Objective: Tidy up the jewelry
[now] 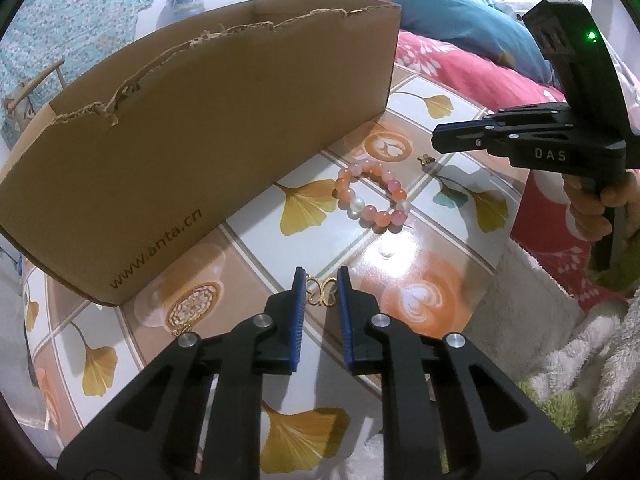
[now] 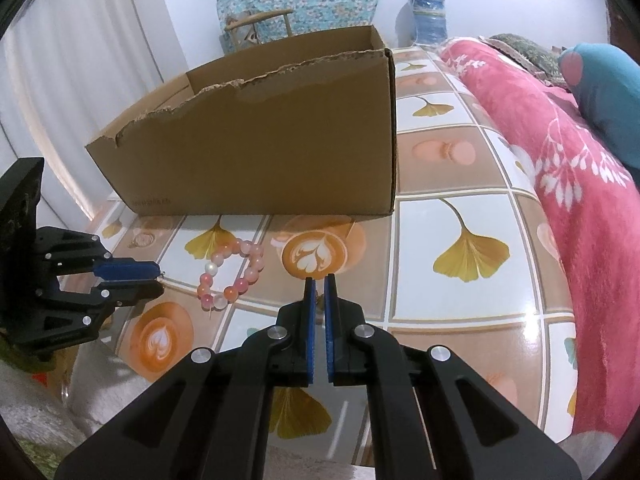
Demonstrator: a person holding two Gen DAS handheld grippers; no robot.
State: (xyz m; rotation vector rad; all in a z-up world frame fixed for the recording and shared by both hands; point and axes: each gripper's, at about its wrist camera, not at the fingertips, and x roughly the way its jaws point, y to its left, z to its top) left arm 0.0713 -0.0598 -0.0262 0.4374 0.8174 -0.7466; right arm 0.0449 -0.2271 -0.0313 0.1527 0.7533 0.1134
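The box stands at left on the table, its inside hidden. The left gripper is open, fingers either side of a gold clasp. The bracelet lies beyond it. A tiny charm is hard to make out. The right gripper is nearly closed; whether it pinches something, cannot tell.

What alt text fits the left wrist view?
The left gripper sits open around a small gold ornament on a ginkgo-patterned tabletop. Beyond lie a pink beaded bracelet and a torn cardboard box; the right gripper hovers at right.
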